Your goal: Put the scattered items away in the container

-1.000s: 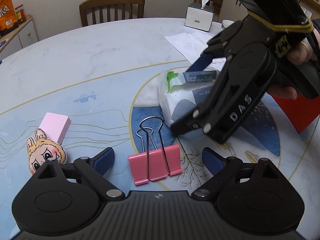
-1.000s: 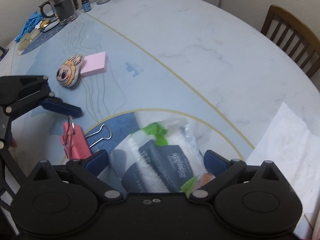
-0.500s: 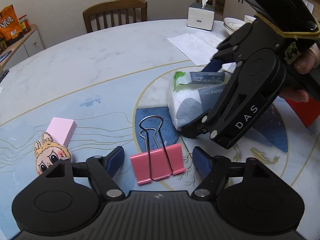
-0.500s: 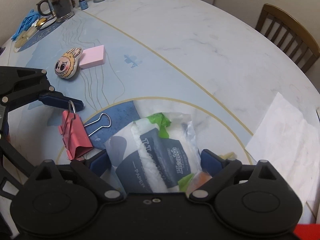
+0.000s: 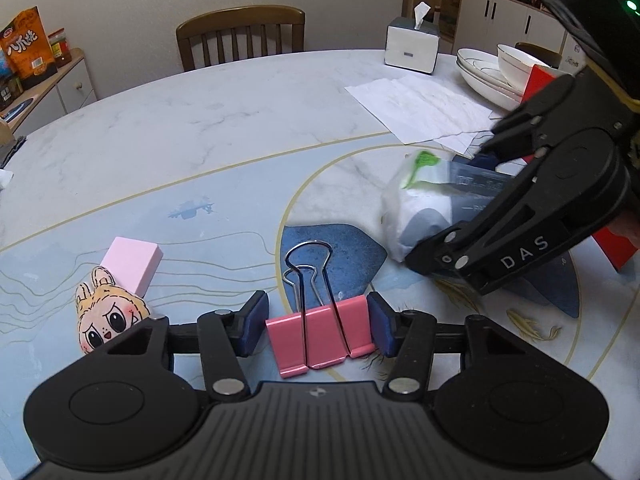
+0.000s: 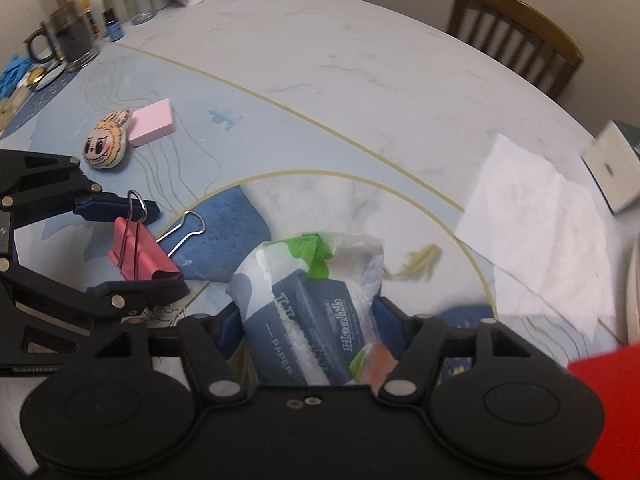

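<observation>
Landmark: pink binder clip (image 5: 320,334), lying flat on the table (image 5: 224,120), wire handles pointing away toward the far chair (image 5: 240,34).

Left gripper (image 5: 318,330): its blue pads sit one on each side of the clip's pink body, touching or nearly so; seen from the right wrist the pads bracket the clip, but I cannot tell whether they are pressing it. The clip rests on the table.

Right gripper (image 6: 316,328), to the right of the clip: pinching a tissue pack (image 6: 308,304) in clear wrap with dark blue print and a green tab. The pack bulges between the pads. The pack's far end points away from the clip.

Left of the clip: a cartoon bunny-face charm (image 5: 106,316), and touching its far side a pink eraser block (image 5: 134,260).

Far right of the clip, beyond the right gripper: a red container (image 5: 538,80), partly hidden. White paper sheets (image 5: 420,108), stacked bowls (image 5: 492,70) and a tissue box (image 5: 412,46) lie beyond it.
</observation>
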`<action>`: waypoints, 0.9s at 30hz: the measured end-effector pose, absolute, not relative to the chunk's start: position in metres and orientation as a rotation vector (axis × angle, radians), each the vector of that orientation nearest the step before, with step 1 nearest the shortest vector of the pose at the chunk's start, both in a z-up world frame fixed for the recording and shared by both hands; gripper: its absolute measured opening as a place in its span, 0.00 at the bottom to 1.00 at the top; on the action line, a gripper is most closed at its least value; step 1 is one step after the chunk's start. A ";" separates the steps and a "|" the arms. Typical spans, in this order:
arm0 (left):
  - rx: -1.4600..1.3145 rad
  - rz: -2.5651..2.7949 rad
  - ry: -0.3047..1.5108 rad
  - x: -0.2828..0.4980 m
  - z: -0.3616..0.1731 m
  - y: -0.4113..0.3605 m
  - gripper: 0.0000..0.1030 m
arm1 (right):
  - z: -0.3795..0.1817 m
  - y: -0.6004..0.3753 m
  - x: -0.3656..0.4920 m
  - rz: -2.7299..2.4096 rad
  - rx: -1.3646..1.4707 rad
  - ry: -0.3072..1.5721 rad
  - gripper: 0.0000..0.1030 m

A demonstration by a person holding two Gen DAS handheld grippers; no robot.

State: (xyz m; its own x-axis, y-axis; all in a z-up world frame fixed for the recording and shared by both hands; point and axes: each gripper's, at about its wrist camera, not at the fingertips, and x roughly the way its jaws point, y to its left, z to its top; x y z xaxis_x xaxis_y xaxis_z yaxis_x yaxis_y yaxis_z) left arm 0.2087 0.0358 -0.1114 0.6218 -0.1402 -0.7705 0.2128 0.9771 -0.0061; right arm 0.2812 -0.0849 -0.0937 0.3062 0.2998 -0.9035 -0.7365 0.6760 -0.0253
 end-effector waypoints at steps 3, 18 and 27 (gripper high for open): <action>0.087 -0.202 0.875 0.208 -0.112 0.036 0.51 | -0.093 -0.091 0.276 0.683 -0.449 1.056 0.58; 0.059 -0.191 0.898 0.193 -0.109 0.039 0.51 | -0.086 -0.113 0.235 0.596 -0.329 1.102 0.51; 0.033 -0.179 0.913 0.180 -0.105 0.035 0.51 | -0.077 -0.128 0.219 0.584 -0.283 1.106 0.45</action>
State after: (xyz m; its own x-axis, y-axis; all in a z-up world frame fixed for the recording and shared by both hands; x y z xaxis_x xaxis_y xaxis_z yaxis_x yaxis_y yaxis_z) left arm 0.1796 0.0346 -0.1054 0.5976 -0.1399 -0.7895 0.1682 0.9846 -0.0471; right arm 0.2189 -0.1282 -0.0768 0.3192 0.3007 -0.8987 -0.5728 0.8167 0.0698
